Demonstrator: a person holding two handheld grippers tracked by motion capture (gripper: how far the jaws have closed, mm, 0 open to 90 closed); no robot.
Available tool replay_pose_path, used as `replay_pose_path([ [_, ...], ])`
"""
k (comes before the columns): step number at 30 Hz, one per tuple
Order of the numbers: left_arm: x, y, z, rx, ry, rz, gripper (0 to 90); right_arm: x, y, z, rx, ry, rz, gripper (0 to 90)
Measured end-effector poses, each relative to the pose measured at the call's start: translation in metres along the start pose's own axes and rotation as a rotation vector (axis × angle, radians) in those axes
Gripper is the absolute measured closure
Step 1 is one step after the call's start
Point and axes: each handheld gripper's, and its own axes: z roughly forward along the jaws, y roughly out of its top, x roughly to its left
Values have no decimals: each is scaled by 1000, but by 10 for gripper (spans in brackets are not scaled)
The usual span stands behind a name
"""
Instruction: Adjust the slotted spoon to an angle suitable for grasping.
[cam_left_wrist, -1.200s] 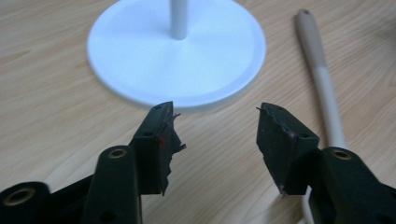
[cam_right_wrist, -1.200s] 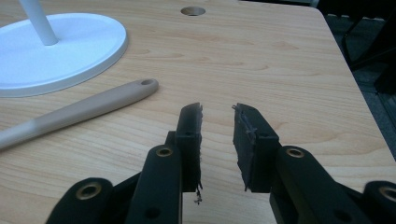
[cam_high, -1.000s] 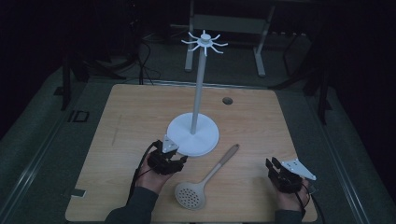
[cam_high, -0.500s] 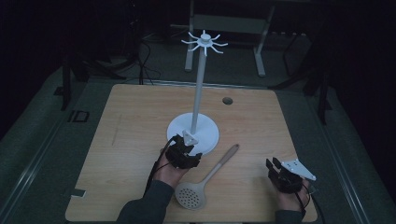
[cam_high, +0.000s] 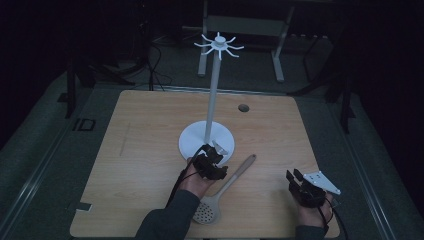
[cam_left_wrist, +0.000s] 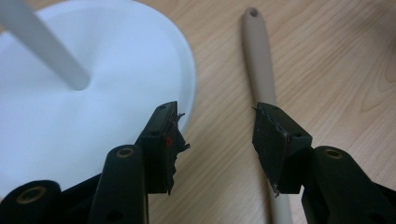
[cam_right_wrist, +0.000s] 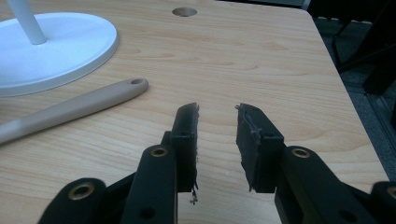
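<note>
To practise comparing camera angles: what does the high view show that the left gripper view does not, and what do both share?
High view alone: the stand's hooked top, the skimmer's holed head, the right gripper and the round hole in the table. Left gripper view alone: a close look at the left gripper, its jaws apart, one beside the handle, and the small hole at the handle's end. Both: the white base, the pole and the wooden table.
</note>
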Motion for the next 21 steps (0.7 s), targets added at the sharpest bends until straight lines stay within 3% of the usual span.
replay_pose_path([
  [9, -18, 5, 28, 96, -33, 45, 560, -1, 0, -1, -5, -4, 5, 678],
  [21, -30, 15, 52, 188, -68, 58, 639, -3, -1, -1, -5, -7, 8, 677],
])
